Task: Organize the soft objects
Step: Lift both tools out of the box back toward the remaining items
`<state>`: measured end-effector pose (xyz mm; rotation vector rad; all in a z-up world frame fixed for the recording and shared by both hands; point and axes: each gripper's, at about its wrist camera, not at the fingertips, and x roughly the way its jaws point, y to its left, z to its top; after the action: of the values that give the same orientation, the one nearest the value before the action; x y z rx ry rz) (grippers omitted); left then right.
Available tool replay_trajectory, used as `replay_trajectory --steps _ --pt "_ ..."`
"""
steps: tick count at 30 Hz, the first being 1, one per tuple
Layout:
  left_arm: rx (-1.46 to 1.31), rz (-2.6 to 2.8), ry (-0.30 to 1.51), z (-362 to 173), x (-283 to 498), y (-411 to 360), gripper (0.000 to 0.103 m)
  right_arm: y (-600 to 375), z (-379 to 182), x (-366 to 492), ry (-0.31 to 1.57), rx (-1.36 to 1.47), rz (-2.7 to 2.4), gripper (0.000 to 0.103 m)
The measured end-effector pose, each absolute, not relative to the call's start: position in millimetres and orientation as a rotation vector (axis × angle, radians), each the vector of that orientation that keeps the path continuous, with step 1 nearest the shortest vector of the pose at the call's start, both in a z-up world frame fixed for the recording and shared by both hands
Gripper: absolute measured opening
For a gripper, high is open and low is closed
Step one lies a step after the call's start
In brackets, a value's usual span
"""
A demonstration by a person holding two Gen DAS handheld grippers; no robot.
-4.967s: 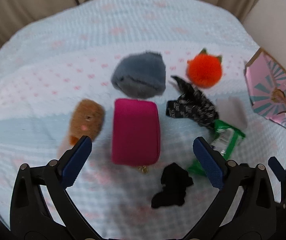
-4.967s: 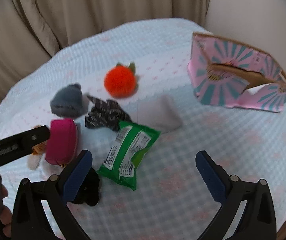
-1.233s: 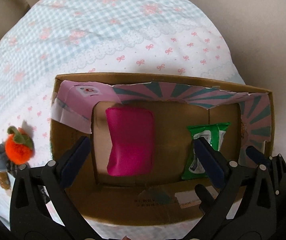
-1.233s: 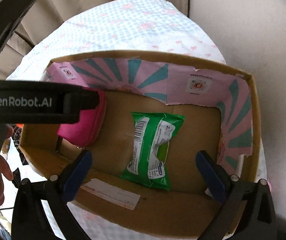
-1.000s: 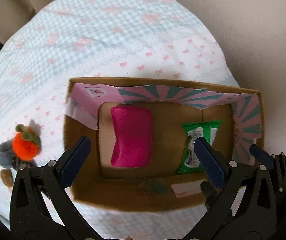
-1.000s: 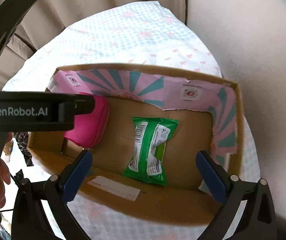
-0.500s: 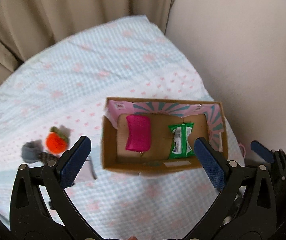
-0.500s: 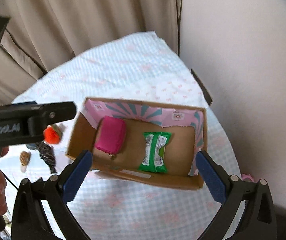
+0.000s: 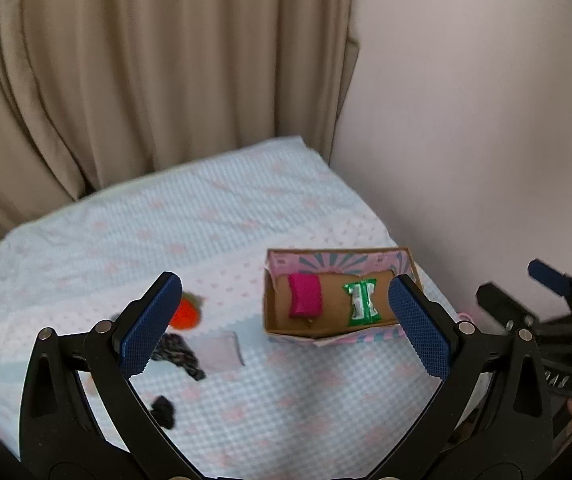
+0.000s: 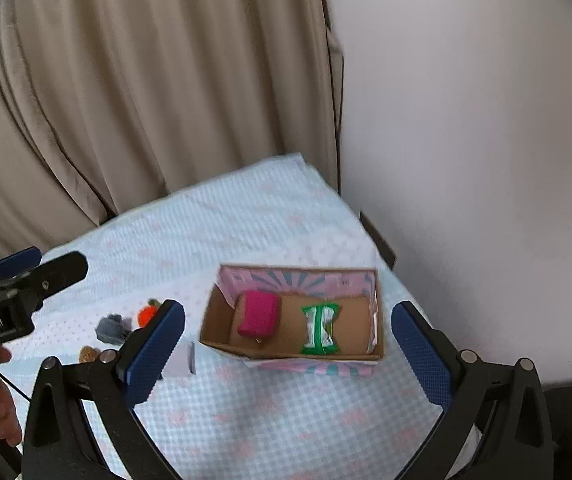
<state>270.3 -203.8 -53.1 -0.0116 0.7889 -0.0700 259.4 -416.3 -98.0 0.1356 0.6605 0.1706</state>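
Both tools hang high above the bed with nothing in them: the left gripper (image 9: pixel 282 326) and the right gripper (image 10: pixel 287 346) each have their jaws spread wide. Ahead of the tips, the cardboard box (image 10: pixel 230 348) already holds the pink pouch (image 10: pixel 258 314) and green packet (image 10: pixel 319 330). Below the left tips lie the orange plush (image 9: pixel 186 316), patterned cloth (image 9: pixel 176 354) and black scrap (image 9: pixel 162 410). Best to descend squarely over one piece, straddle its bulk, and close gently.

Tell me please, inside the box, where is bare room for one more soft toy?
In the cardboard box, bare floor shows between the pink pouch and the green packet, and a strip right of the packet. Outside, the bedcover in front of the box is bare. The cluster around the orange pompom is crowded.
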Motion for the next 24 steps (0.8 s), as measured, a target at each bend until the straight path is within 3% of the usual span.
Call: replay_trajectory --steps 13,24 --pt "0.006 -0.047 0.637 -9.3 162.1 -108.5 0.103 -350.4 -50.7 149.9 0.488 0.167 0.064 0.103" --pt "-0.015 -0.001 0.629 -10.9 116.3 7.9 0.103 -261.2 -59.4 112.3 0.467 0.184 0.099 0.103"
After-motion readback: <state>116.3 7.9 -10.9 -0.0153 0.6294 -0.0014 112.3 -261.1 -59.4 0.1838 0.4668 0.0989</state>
